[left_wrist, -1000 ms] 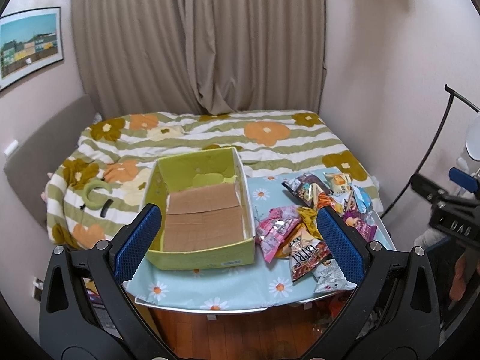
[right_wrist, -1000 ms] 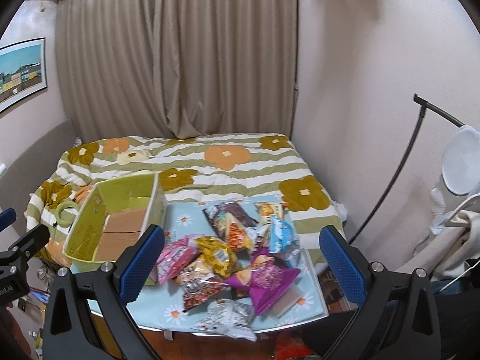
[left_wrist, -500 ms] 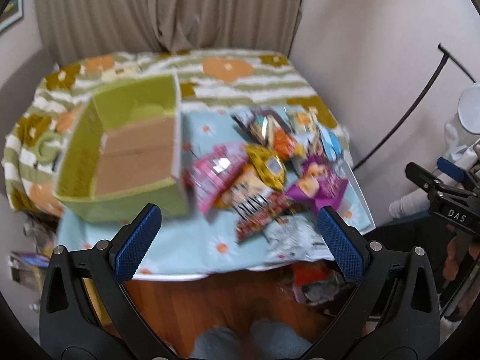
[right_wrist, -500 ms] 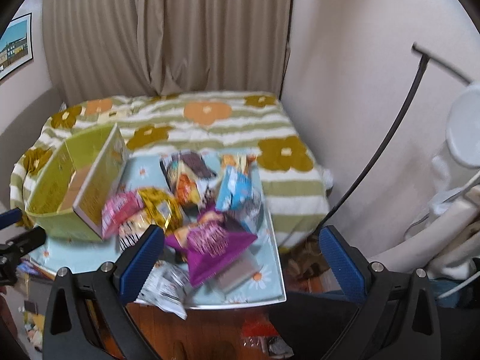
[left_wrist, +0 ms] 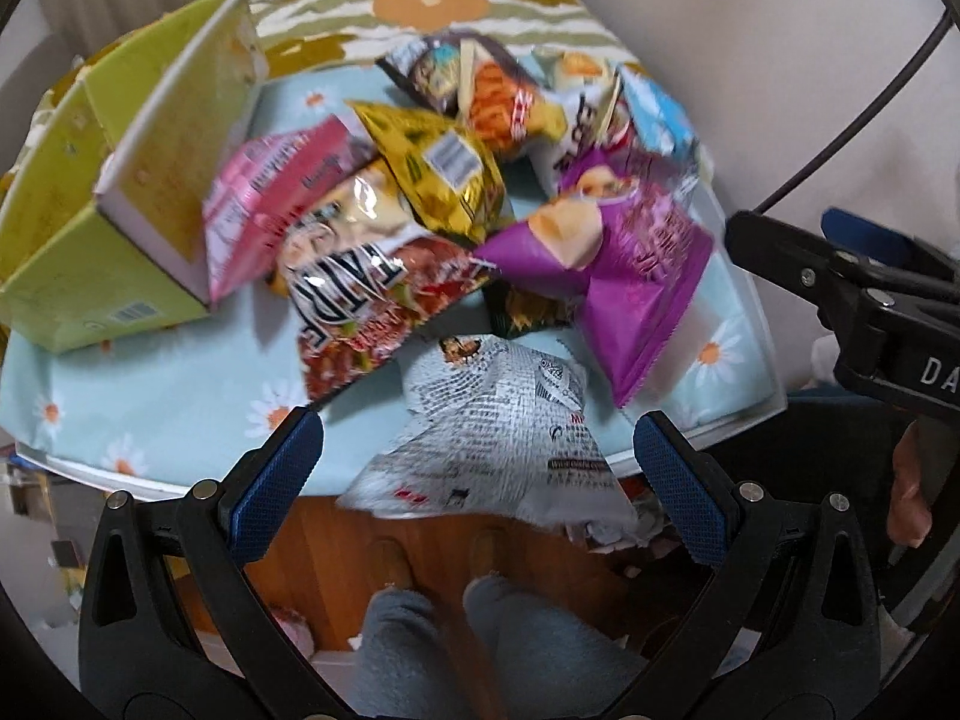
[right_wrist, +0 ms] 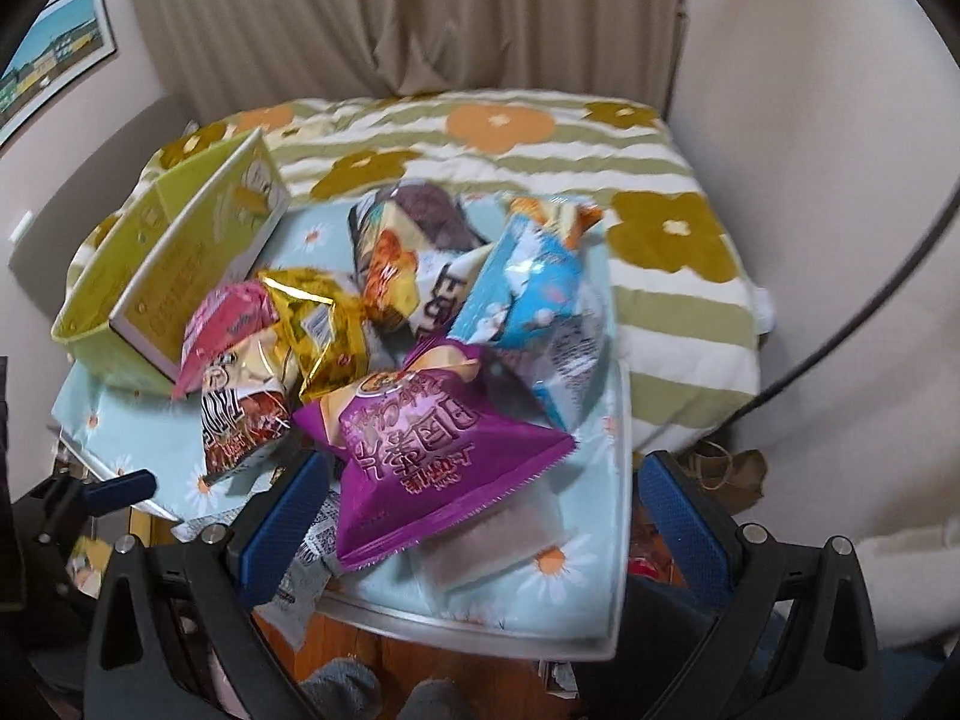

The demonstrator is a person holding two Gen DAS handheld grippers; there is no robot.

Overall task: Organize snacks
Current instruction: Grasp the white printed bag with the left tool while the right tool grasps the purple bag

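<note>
Reaching step, nothing picked up yet. Left claw (left_wrist: 477, 468) spread wide and empty, hovering just over the white newsprint-pattern bag (left_wrist: 498, 444) at the near edge of the desk (left_wrist: 162, 378). Right claw (right_wrist: 483, 504) also wide open, holding nothing, above the purple bag (right_wrist: 432, 450). Other snacks piled beside the green box (left_wrist: 108, 222), none visibly inside. Next, probably: lowering, closing on one bag, carrying to the box.
</note>
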